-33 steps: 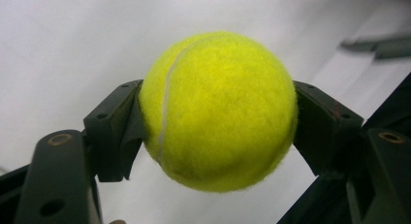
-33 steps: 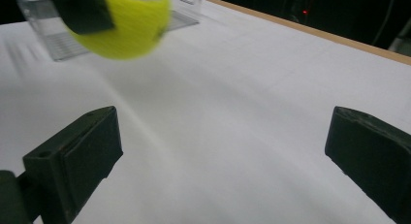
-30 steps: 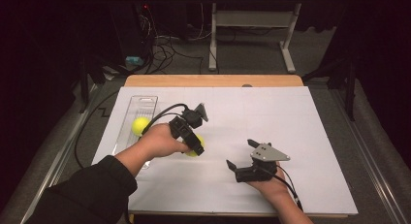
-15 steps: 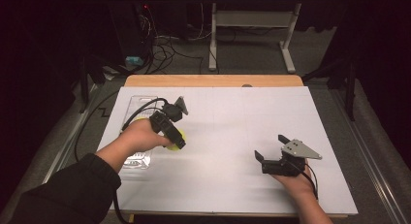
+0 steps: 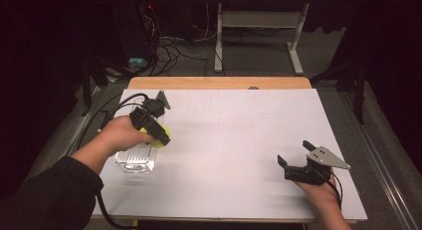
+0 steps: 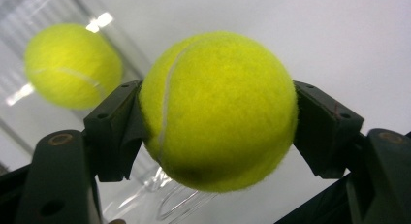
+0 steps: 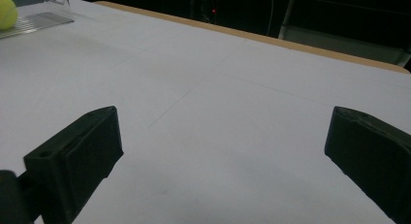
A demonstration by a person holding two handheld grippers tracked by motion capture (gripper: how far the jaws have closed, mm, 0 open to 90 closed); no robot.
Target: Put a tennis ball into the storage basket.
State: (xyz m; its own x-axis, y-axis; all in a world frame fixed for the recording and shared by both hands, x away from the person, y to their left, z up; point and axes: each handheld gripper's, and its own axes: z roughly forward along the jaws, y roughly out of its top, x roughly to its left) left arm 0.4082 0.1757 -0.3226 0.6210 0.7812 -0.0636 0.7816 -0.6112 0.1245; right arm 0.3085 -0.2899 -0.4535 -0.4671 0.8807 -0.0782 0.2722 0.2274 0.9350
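Now over the clear plastic tray (image 5: 133, 160) at the table's left edge, carried there from mid-table by the left gripper (image 5: 158, 135) pinching a tennis ball (image 6: 218, 110), likely for dropping beside the second ball (image 6: 72, 64); right gripper (image 5: 293, 163) spread, pulled back, empty.

— Where's the fuzzy yellow tennis ball (image 6: 218, 110)?
— Clamped between the left hand-held gripper's (image 5: 158, 134) jaws, at nine o'clock on the tabletop (image 5: 234, 155).
— The second ball (image 6: 72, 65)?
— Inside the clear tray (image 5: 137, 158), just beside it.

A dark room: grey floor (image 5: 259, 60), tangled cables (image 5: 169, 46) at upper left, a white desk frame (image 5: 256, 26) (top centre).
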